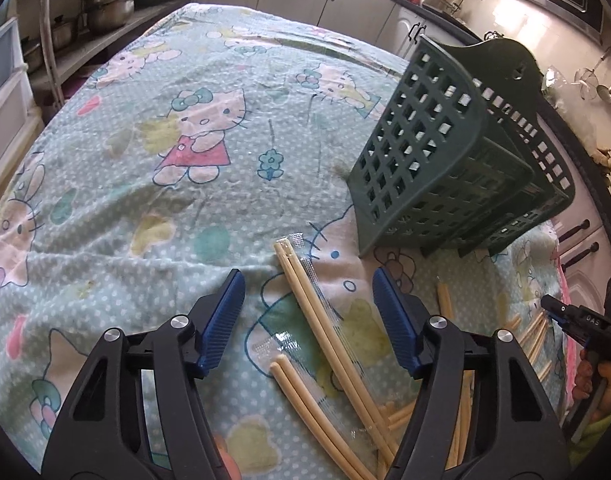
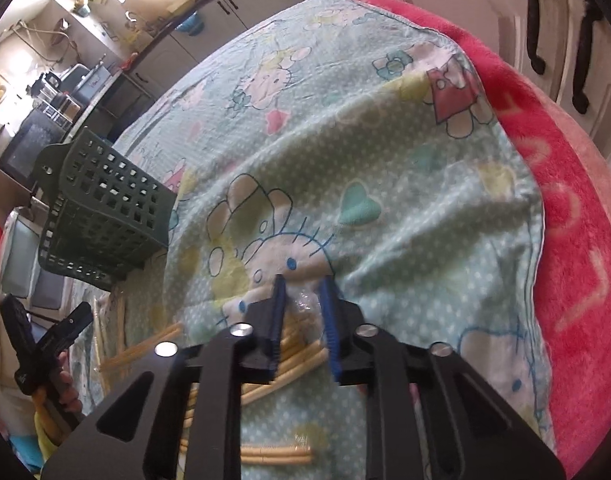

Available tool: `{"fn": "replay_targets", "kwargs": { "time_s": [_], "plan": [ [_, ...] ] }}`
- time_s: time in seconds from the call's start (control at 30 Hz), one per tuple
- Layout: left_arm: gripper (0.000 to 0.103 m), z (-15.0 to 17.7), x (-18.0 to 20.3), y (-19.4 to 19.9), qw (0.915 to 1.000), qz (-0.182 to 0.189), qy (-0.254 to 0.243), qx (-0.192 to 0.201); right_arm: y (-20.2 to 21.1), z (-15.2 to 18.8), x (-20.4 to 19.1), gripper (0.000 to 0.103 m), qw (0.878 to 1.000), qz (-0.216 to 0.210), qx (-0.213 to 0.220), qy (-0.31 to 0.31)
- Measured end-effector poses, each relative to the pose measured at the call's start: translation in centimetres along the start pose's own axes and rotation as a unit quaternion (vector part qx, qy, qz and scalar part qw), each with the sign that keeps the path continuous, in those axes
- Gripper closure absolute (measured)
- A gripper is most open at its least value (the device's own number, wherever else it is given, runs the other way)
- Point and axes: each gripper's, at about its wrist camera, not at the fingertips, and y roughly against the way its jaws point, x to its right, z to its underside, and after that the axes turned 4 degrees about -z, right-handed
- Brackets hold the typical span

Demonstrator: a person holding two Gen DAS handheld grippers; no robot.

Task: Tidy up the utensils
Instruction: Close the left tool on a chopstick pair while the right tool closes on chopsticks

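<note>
We have pale bamboo chopstick pairs in thin clear plastic sleeves (image 1: 325, 328) scattered on the near part of a table covered with a light-blue cartoon-cat printed cloth (image 1: 145, 200). The dark green plastic lattice utensil basket (image 1: 445, 168) stands farther in, toward the table's right edge as the left wrist view shows it, apart from the sticks. Left gripper (image 1: 309, 320): blue pads spread, straddling one wrapped pair without touching it. Right gripper (image 2: 301, 320): pads drawn close together with crinkled clear wrapper and stick ends between them; we judge it is pinching that sleeve, though contact on the wood itself is not clear. Handling notes: the sticks look light, stiff and slender, so they should lift easily but may pivot if taken near one end. The sleeve looks slick and loose; a pinch on film alone may let the pair slide or dangle. We would take hold across both sticks near mid-length, pads square to the shafts, then tip them end-first into the basket opening.
</note>
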Motion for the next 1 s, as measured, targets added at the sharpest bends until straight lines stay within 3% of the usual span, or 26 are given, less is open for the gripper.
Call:
{"fn": "replay_targets", "kwargs": {
  "time_s": [0.47,0.73,1.0],
  "plan": [
    [0.063,-1.9,-0.3,-1.9,0.9997,-0.015,0.011,-0.016,0.4,-2.3,-3.4,0.098,0.995,-0.02,0.04,0.086],
    [0.088,-2.8,-1.2,-2.1,0.9994,-0.02,0.022,-0.02,1.0,-3.7,-5.1,0.098,0.991,-0.044,0.05,0.113],
    [0.095,-3.1,-1.2,-1.2,0.9998,0.0,0.016,-0.012,2.4,-4.1,-5.7,0.098,0.987,-0.051,0.065,0.139]
  ]
}}
